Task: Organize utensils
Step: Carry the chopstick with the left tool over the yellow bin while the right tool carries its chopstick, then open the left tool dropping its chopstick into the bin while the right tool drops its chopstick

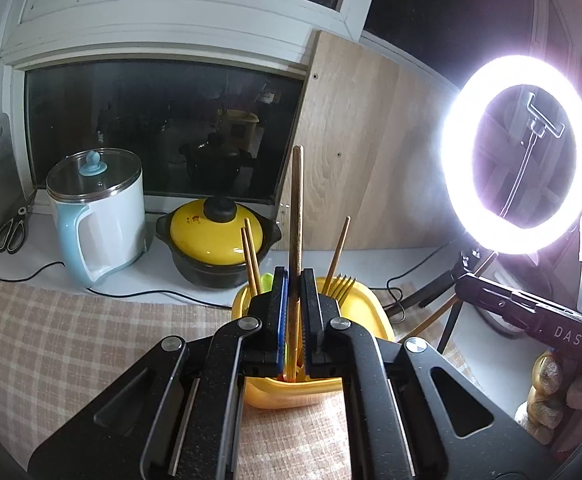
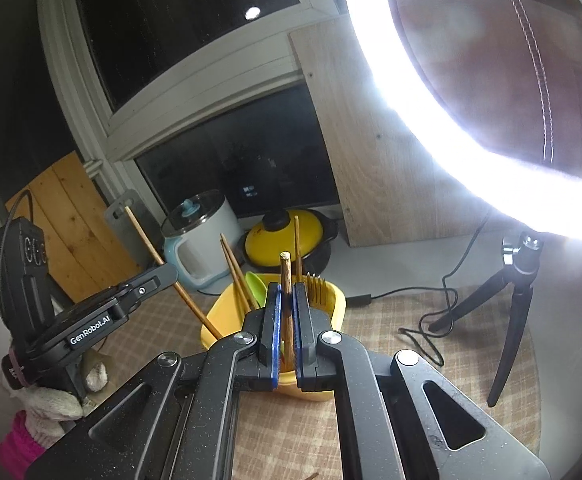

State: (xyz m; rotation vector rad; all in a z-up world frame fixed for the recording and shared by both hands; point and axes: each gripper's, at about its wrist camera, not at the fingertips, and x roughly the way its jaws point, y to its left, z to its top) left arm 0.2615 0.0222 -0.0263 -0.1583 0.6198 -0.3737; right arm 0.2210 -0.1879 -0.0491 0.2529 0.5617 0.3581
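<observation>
I had both claws, L (image 1: 294, 280) & R (image 2: 287, 292), clamped on a chopstick (image 1: 296, 208) each; light, stiff, slick, so gripped mid-shaft over holder (image 1: 367, 304)

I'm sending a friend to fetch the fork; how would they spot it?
Find the yellow-lidded black pot below the dark window. In front of it, on the checked cloth, stands a yellow holder. The fork stands at its back, tines up: the only pronged piece among plain sticks.

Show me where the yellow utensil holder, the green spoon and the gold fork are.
Yellow utensil holder (image 2: 333, 300): right wrist view, on its right rim.
Green spoon (image 2: 255, 283): right wrist view, on its bowl.
Gold fork (image 1: 343, 287): left wrist view, on its tines.
</observation>
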